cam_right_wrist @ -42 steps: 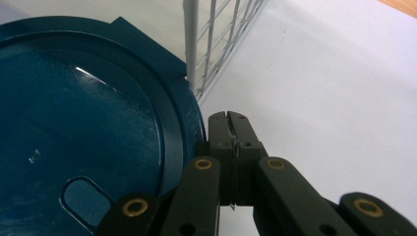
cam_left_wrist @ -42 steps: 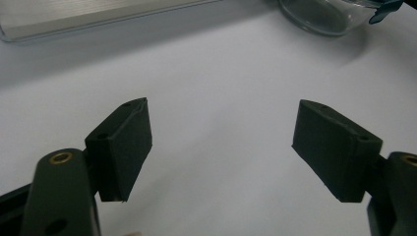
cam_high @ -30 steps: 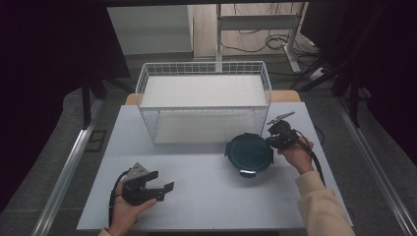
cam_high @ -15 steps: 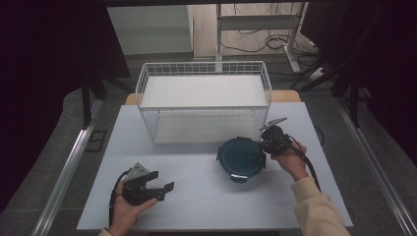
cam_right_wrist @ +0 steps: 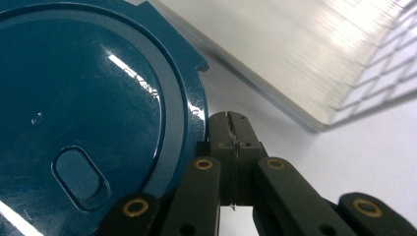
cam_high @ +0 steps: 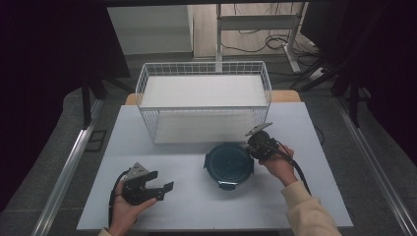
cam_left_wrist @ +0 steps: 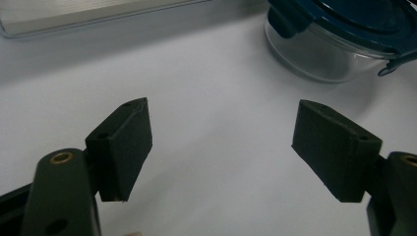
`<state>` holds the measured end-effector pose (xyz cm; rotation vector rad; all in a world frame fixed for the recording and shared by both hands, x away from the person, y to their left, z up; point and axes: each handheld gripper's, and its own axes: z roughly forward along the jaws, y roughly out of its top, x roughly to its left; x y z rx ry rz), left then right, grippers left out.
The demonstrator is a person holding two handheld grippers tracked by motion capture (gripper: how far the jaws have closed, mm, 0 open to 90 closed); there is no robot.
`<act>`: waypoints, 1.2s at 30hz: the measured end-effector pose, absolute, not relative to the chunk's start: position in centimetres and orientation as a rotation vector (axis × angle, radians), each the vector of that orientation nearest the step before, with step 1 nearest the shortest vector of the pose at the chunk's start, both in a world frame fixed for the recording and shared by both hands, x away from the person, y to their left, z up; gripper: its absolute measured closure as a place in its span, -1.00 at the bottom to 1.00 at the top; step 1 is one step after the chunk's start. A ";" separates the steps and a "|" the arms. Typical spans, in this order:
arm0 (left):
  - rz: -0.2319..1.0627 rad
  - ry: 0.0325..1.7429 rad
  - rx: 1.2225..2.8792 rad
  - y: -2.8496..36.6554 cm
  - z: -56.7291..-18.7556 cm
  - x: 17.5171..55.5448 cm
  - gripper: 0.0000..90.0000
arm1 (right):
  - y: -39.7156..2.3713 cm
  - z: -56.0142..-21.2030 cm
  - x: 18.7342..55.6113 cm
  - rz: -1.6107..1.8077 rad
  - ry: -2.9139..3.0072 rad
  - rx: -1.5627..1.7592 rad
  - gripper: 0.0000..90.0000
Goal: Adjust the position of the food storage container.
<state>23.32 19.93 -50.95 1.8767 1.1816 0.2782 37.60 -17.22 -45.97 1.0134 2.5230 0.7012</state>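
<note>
White wire basket (cam_high: 204, 83) at table's far edge w/ white liner, white tabletop (cam_high: 196, 206), dark floor, metal desk legs (cam_high: 219, 29) & cables (cam_high: 255, 44) behind, metal rail (cam_high: 69, 167) left.

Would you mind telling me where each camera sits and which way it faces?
High view: above the person's side, looking forward and down at the table, wire basket, both hands.
Left gripper view: on the left gripper, along its open jaws toward the lidded container.
Right gripper view: on the right gripper, shut beside the lid's rim.
All share the container.
</note>
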 end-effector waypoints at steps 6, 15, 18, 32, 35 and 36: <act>0.277 1.183 1.877 20.0 -51.0 23.3 -0.50 | -16.1 -46.1 37.0 0.711 2.541 0.988 1.00; 0.278 1.185 1.876 19.9 -51.0 23.3 -0.50 | -14.8 -46.2 36.1 0.725 2.554 0.950 1.00; 0.278 1.186 1.876 19.9 -51.0 23.3 -0.50 | -14.4 -46.2 35.8 0.723 2.561 0.939 1.00; 0.278 1.183 1.876 20.0 -50.9 23.3 -0.50 | -13.1 -46.5 34.2 0.781 2.583 0.905 1.00; 0.280 1.186 1.877 19.9 -50.9 23.3 -0.50 | -13.1 -46.6 34.1 0.806 2.584 0.912 1.00; 0.282 1.185 1.877 19.9 -50.9 23.2 -0.50 | -13.1 -46.6 34.0 0.811 2.584 0.910 1.00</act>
